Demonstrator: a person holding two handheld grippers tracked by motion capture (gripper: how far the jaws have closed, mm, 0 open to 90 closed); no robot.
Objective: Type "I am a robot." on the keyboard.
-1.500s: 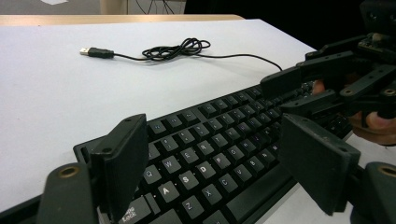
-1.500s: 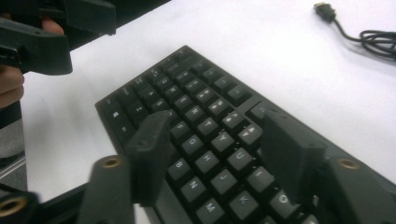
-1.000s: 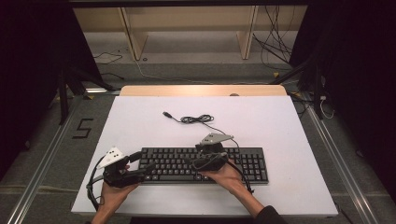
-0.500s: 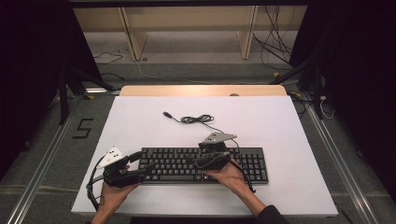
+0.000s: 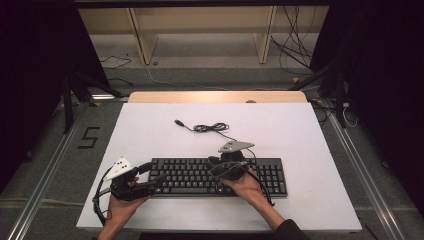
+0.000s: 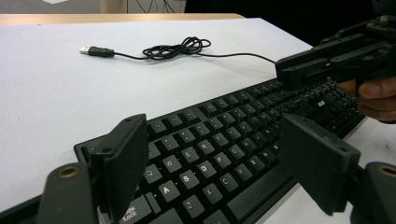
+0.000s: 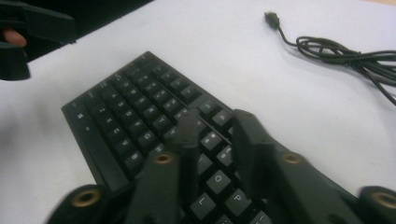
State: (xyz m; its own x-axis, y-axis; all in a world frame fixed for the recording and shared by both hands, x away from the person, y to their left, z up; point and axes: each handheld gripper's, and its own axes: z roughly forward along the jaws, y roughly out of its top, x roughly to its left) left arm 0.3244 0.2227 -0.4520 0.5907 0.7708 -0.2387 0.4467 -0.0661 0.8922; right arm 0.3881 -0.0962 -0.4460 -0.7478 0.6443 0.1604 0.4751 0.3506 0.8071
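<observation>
At the left end of the white bench (image 5: 150, 125) a hand (image 5: 117, 207) holds the left hand-held gripper (image 5: 155, 181), which lies low and points along the bench toward the right. Its jaws stand wide apart and straddle the left end of the keyboard (image 5: 200, 176); in the left gripper view the keys run between the two black pads (image 6: 122, 156) with a clear gap on each side, so this hand-held gripper is released and presses on nothing.

The black keyboard lies flat near the front edge of the bench, its long side parallel to that edge, roughly in the middle. From its back edge a thin black cable (image 5: 210, 128) runs up the bench, bunches into a loose coil and ends in a plug (image 5: 178, 122) that lies free on the white surface, well apart from both hands.

Over the right-hand half of the keys the other hand (image 5: 247, 187) carries the right hand-held gripper (image 5: 216, 165), which points left across the keys. Its jaws have just been closing and now stand narrow; in the right gripper view they hang over the keys with a small gap between them and no object in it. Whether the tips touch the keys cannot be told.
</observation>
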